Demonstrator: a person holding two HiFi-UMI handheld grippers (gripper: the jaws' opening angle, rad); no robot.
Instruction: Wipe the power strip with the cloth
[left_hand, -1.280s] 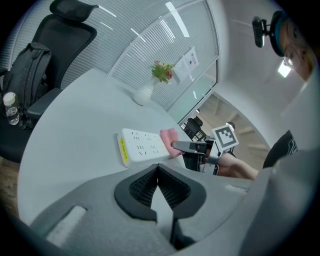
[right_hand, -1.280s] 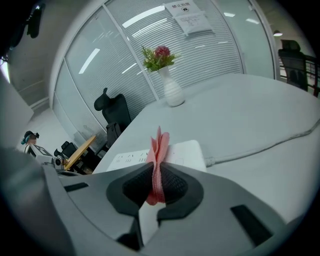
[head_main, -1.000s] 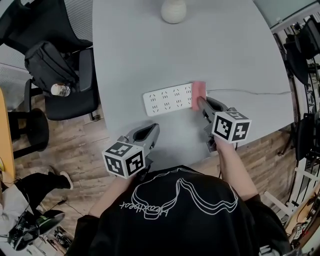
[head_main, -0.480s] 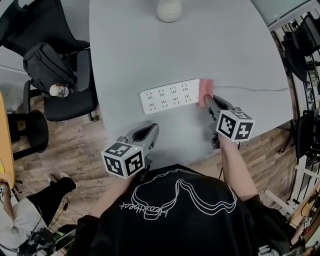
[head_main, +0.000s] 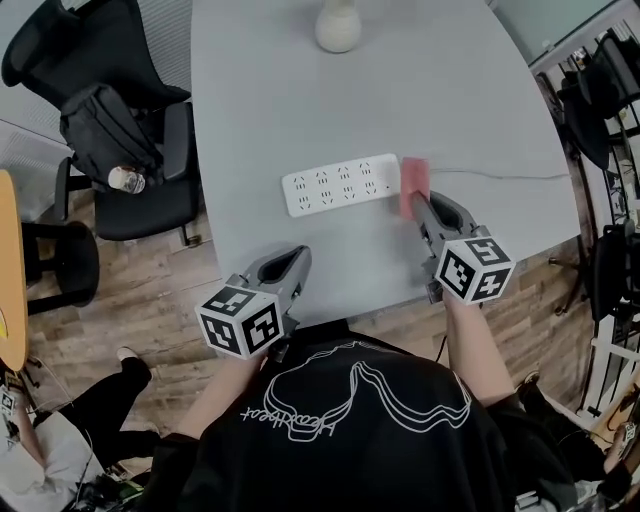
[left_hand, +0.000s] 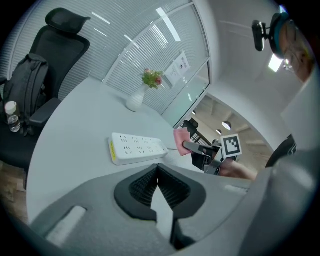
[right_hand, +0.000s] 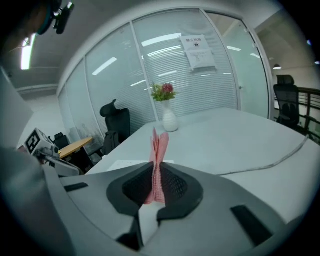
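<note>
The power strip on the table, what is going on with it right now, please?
A person holds a gripper in each hand. The right gripper is shut on a pink cloth, which is just past the right end of the white power strip, where its cable leaves. The left gripper is shut on nothing and is near the table edge, apart from the strip.

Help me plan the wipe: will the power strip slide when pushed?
Probably: the power strip lies loose on the smooth table, with nothing holding it. Its flat, low body should slide rather than tip. The cord at its right end may drag slightly.
</note>
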